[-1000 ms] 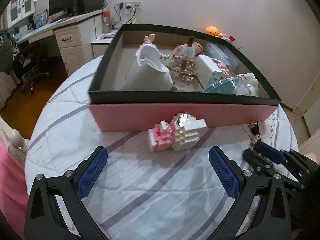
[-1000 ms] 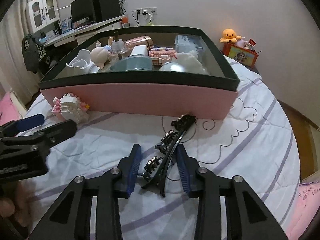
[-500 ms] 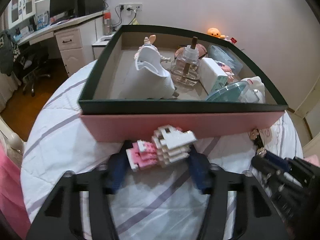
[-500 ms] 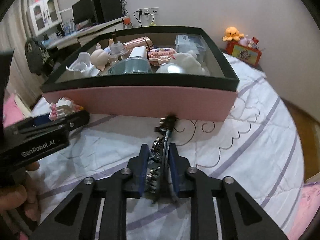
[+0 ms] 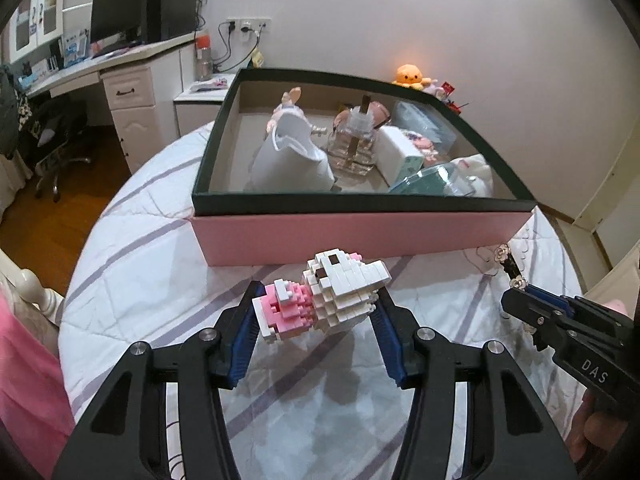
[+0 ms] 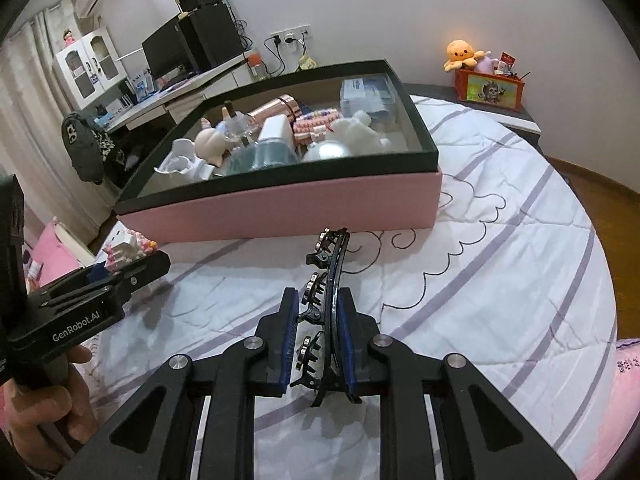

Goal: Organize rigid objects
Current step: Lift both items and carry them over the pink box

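Observation:
My left gripper [image 5: 318,312] is shut on a pink and white block-brick figure [image 5: 324,296] and holds it just above the quilt, in front of the pink box [image 5: 360,228]. My right gripper [image 6: 318,312] is shut on a black hair clip [image 6: 326,280] with flower studs, lifted off the quilt before the box's front wall [image 6: 280,208]. The clip's tip [image 5: 506,258] and the right gripper [image 5: 532,304] show at the right of the left wrist view. The figure [image 6: 126,248] and left gripper [image 6: 132,272] show at the left of the right wrist view.
The dark-rimmed box holds a white jug [image 5: 292,160], a glass diffuser bottle [image 5: 354,140], a white carton [image 5: 400,156], a clear lid [image 5: 432,176] and a plush toy [image 6: 360,132]. The white striped quilt [image 6: 500,260] covers the bed. A desk [image 5: 128,80] stands far left.
Both grippers closed, the left on the brick figure, the right on the hair clip. Both objects are now lifted slightly off the quilt.

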Tool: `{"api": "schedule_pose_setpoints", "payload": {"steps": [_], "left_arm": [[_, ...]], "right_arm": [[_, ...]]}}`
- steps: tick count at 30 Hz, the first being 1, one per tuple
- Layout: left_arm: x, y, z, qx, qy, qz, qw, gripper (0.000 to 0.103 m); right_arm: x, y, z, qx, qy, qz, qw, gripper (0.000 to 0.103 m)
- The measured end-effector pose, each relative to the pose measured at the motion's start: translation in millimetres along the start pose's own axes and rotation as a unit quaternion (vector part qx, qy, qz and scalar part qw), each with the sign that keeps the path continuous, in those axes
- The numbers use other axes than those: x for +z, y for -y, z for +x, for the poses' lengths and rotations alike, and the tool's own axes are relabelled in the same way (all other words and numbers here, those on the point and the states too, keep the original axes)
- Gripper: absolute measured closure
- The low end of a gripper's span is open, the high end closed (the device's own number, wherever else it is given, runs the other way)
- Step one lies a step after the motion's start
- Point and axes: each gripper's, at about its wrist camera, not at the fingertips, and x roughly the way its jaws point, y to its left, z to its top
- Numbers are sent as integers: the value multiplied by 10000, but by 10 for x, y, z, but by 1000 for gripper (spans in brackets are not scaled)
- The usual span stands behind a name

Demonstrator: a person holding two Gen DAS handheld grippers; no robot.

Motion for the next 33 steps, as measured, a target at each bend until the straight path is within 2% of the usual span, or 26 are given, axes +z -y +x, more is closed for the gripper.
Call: {"api": "schedule_pose_setpoints", "payload": {"steps": [15,20,25,28,33], "left_arm": [[259,-8,-392,-48,450,79,9989,50],[505,-44,-543,-13,790,121,9968,50],[890,-98,-699,8,1223,137,9924,50],[1072,-90,-720,10,1389,169,9902,50],[1286,-75,-599,-63,1412,178,9898,50]], "right_arm": [[290,-187,-327,189,456,-282,9984,84],[589,-218,-506,183,795,-452,9956,84],[987,-200,-685,19,1229,-612,9905,84],[1199,-200,-690,-10,1341,-659,9888,84],[1431,-201,-534,-18,1310,-680,9890,84]]}}
